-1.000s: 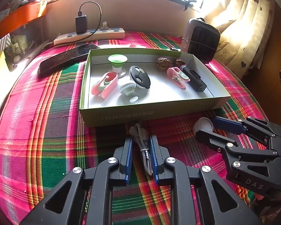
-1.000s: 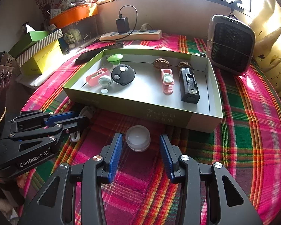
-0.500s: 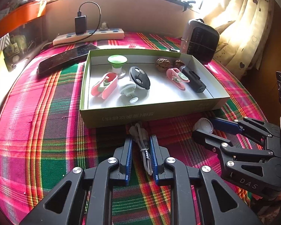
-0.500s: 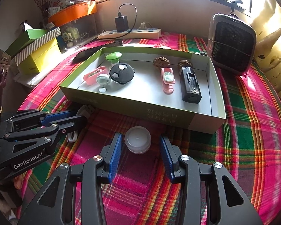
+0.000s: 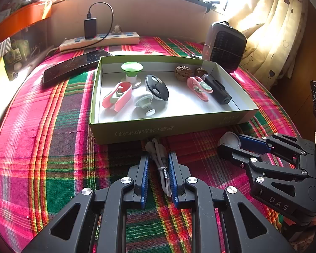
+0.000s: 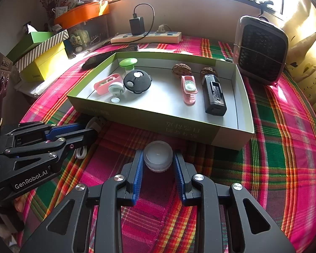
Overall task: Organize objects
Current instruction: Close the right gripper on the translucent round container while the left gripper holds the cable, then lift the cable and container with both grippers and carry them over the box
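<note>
A shallow green box (image 5: 168,127) on the plaid cloth holds several small items: pink clips, a black round disc (image 5: 157,87), a green-topped spool, two walnuts and a black device (image 6: 213,94). Just in front of its near wall, my left gripper (image 5: 158,158) is shut on a coiled white cable (image 5: 157,148); in the right wrist view the left gripper (image 6: 90,129) and the cable (image 6: 81,152) appear at the left. My right gripper (image 6: 158,154) is closing on a white round lidded pot (image 6: 158,157), its blue pads touching both sides. In the left wrist view the right gripper (image 5: 229,145) lies to the right.
A power strip (image 5: 99,41) with a black charger lies along the back wall. A dark flat phone (image 5: 73,66) lies left of the box, and a grey fan heater (image 6: 262,49) stands behind its right corner. Yellow and green boxes (image 6: 44,61) are stacked at the left.
The right gripper's jaws have narrowed from well apart to touching the white pot. Both hands and the left grip on the cable stay as they were.
</note>
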`<state>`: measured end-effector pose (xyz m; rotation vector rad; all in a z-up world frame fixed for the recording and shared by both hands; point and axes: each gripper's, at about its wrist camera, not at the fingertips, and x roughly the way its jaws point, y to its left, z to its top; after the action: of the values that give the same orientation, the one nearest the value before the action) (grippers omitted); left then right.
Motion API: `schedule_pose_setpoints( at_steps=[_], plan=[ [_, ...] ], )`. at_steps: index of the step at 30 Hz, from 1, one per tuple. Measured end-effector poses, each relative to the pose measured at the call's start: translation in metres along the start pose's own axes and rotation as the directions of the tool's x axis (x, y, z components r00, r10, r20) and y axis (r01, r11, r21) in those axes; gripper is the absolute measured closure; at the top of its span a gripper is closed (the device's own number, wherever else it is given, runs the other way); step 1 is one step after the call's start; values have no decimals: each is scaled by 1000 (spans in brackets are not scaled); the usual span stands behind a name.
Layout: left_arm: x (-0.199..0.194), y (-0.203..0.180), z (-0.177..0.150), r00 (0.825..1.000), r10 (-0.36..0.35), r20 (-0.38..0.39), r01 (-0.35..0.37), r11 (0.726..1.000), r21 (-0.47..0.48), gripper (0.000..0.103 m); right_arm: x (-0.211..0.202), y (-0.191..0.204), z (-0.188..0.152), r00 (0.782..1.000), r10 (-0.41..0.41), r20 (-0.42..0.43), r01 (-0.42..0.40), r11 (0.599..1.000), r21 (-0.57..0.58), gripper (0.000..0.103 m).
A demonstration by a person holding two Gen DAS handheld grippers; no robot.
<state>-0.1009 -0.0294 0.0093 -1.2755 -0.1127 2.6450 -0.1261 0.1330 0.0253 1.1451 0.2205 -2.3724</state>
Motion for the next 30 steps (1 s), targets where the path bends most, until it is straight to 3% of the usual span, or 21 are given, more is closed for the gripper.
schedule_pose_setpoints(
  at_steps=[28, 30],
  plan=[
    [-2, 2, 1, 1000, -5, 5, 5, 1000, -9, 87, -2, -2, 1, 1000, 11, 3, -12, 1000, 11, 74],
    [-3, 2, 1, 1000, -11, 7, 11, 1000, -12, 90, -4, -2, 1, 1000, 14, 8, -14, 1000, 11, 74]
  ],
)
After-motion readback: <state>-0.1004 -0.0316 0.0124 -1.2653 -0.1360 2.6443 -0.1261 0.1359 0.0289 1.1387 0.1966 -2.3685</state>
